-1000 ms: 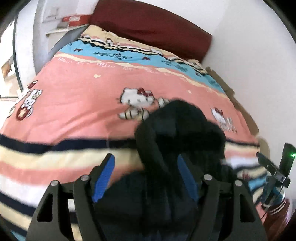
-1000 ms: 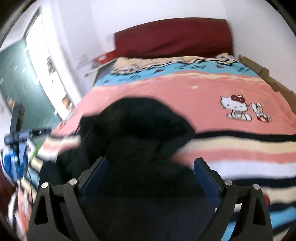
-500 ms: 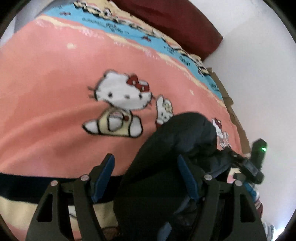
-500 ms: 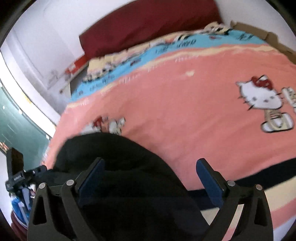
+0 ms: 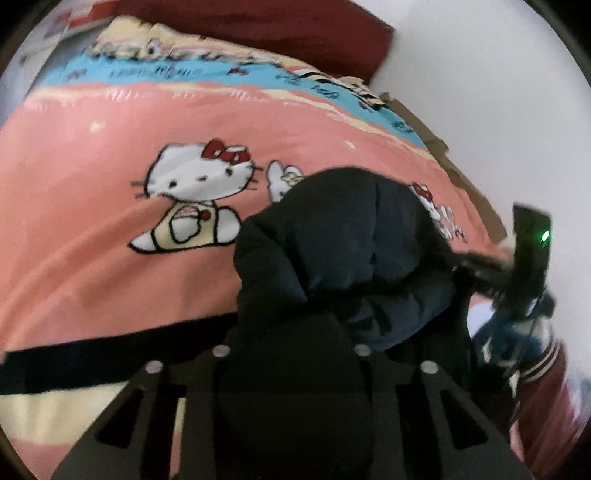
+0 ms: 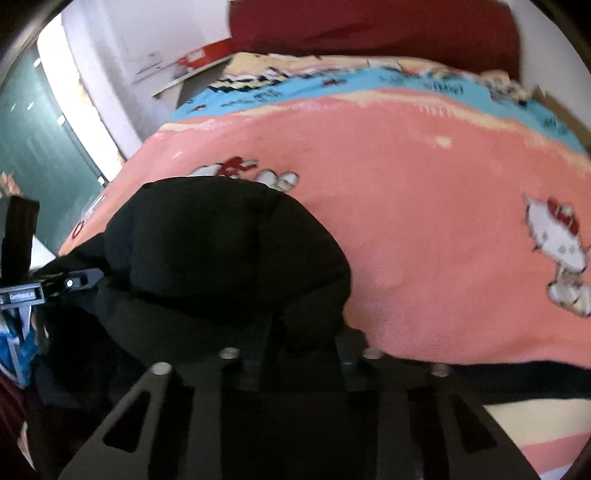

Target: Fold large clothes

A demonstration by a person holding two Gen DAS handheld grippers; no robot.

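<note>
The pink cartoon-print blanket on the bed (image 5: 92,229) lies flat and unobstructed to the left and far side in the left wrist view. The bulky black padded jacket (image 5: 343,251) rises directly ahead, blocking the near centre. On its right, the right gripper (image 5: 491,273) crowds the gap before the white wall (image 5: 498,92). The dark red headboard (image 6: 369,26) closes the far end.

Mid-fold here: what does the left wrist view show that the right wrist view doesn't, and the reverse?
Only the left wrist view: a whole cartoon cat print, the right gripper's body with a green light and a white wall at right.

Only the right wrist view: a green door, a shelf with a red box and the left gripper's body at left.

Both: the black padded jacket bunched on the pink blanket, the dark red headboard, and jaws closing into jacket fabric.
</note>
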